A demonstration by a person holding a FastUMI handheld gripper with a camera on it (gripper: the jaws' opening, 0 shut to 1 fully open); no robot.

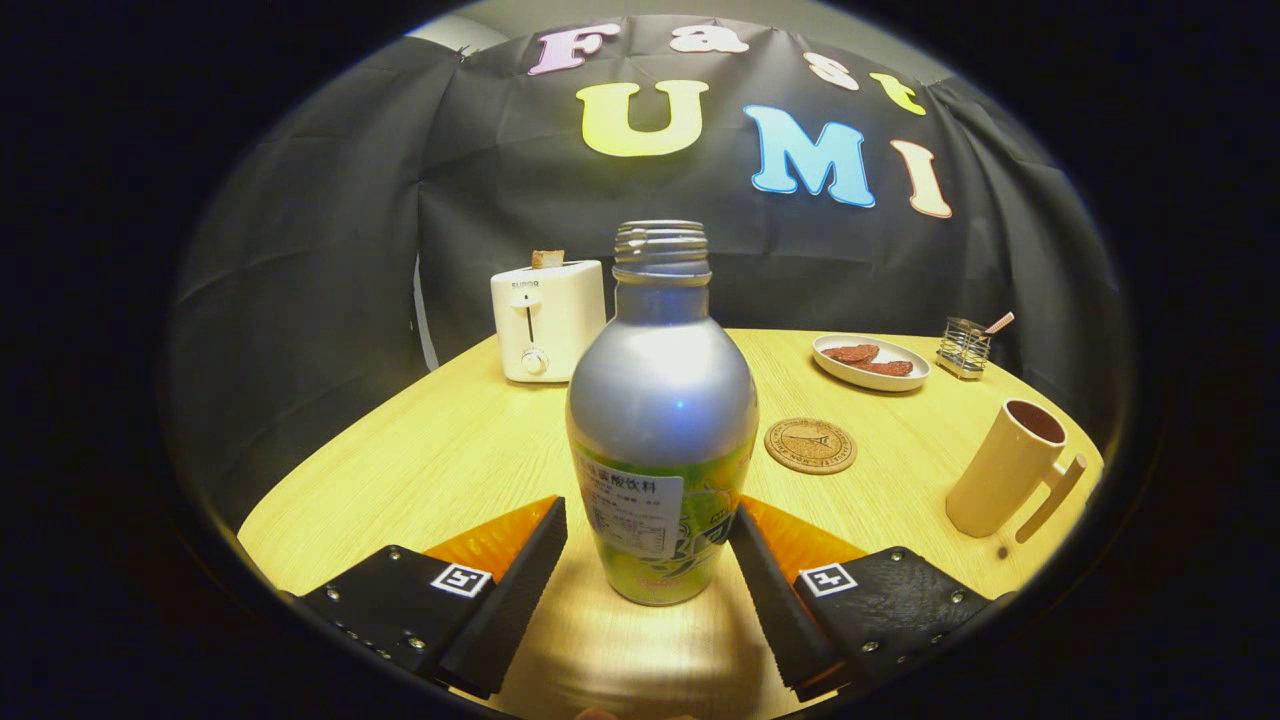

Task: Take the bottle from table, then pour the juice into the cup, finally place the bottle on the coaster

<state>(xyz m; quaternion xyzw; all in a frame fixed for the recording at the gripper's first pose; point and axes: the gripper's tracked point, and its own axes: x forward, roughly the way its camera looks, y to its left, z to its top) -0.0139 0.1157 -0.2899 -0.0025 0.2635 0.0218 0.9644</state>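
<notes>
Standing upright on the wooden table (420, 470), an uncapped metal drink bottle (660, 420) is sitting between the fingers of your tool (648, 540). You are holding the tool wide open, fingers flanking the bottle's lower body without clearly pressing it. Beyond it, to the right, a round coaster (810, 445) is lying, and farther right a handled cup (1008, 468) is standing.

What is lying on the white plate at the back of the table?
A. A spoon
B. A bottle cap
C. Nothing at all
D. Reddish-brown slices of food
D: the plate holds reddish-brown slices, beyond the coaster. The bottle stands between the fingers of the open hand-held gripper, which do not press on it.
</notes>
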